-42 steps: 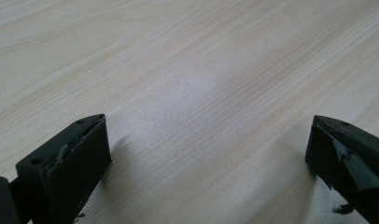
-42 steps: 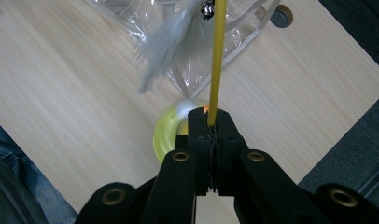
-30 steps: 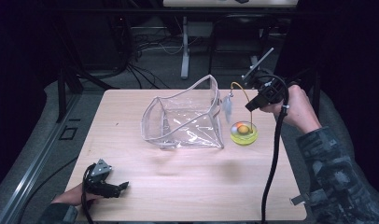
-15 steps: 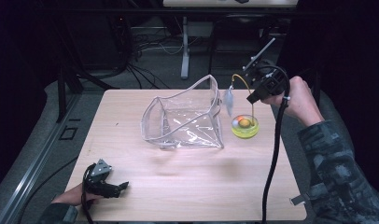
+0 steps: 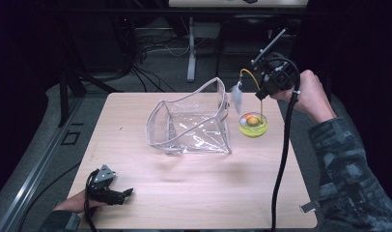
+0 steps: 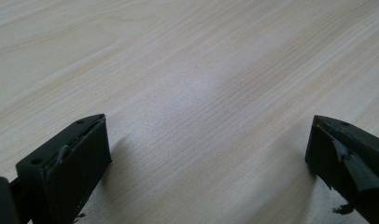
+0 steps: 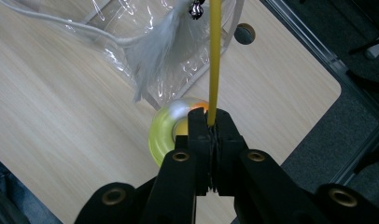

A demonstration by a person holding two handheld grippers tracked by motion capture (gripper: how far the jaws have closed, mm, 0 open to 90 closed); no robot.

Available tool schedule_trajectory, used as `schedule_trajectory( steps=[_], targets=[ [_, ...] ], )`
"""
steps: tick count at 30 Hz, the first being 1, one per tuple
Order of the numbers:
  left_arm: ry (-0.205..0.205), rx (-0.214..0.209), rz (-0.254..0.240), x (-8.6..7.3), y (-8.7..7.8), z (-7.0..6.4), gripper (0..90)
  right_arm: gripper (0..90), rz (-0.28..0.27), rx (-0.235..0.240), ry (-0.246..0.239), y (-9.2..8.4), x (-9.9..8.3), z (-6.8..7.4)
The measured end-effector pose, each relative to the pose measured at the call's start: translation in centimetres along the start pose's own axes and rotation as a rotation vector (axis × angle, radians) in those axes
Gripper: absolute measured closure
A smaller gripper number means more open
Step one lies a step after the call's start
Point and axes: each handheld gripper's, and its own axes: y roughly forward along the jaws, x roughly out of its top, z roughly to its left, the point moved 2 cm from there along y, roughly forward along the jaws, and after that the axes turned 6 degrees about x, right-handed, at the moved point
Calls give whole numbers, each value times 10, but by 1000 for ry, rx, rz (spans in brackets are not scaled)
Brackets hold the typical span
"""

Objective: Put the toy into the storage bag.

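Note:
A thin yellow wand [image 5: 249, 75] arches up from a round yellow base [image 5: 253, 125] that holds an orange ball, at the table's right, beside a clear plastic bag [image 5: 194, 123]. A grey-white feather [image 5: 236, 96] dangles from the wand's tip by the bag's rim. My right gripper [image 5: 260, 94] is shut on the wand [image 7: 214, 60] just above the base [image 7: 166, 130]; the feather [image 7: 155, 51] hangs ahead of it. I cannot tell whether the base touches the table. My left gripper [image 5: 126, 192] rests at the front left corner, and its own view shows it [image 6: 206, 154] open over bare wood.
The wooden table [image 5: 194, 193] has a hole [image 7: 244, 33] near its far right corner. Dark floor, cables and a stand leg [image 5: 190, 53] lie beyond the far edge. A black cable [image 5: 281, 164] trails from the right gripper across the table's right side.
The right gripper has risen and moved a little toward the far edge with the wand. The feather and the yellow base have shifted with it. The left gripper has stayed put.

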Motion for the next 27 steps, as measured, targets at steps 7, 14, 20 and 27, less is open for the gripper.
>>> schedule_trajectory(
  steps=[7,14,20,27],
  targets=[
    [-1,0,0,0,0,0,0,887,0,-17,-5,-6,5,0],
    [-4,0,0,0,0,0,0,886,-8,-19,-3,-13,12,-2],
    [0,0,0,0,0,0,0,886,-14,-28,0,-19,19,-4],
    [-3,0,0,0,0,0,0,885,-18,-39,-7,-26,27,-4]
  ],
)
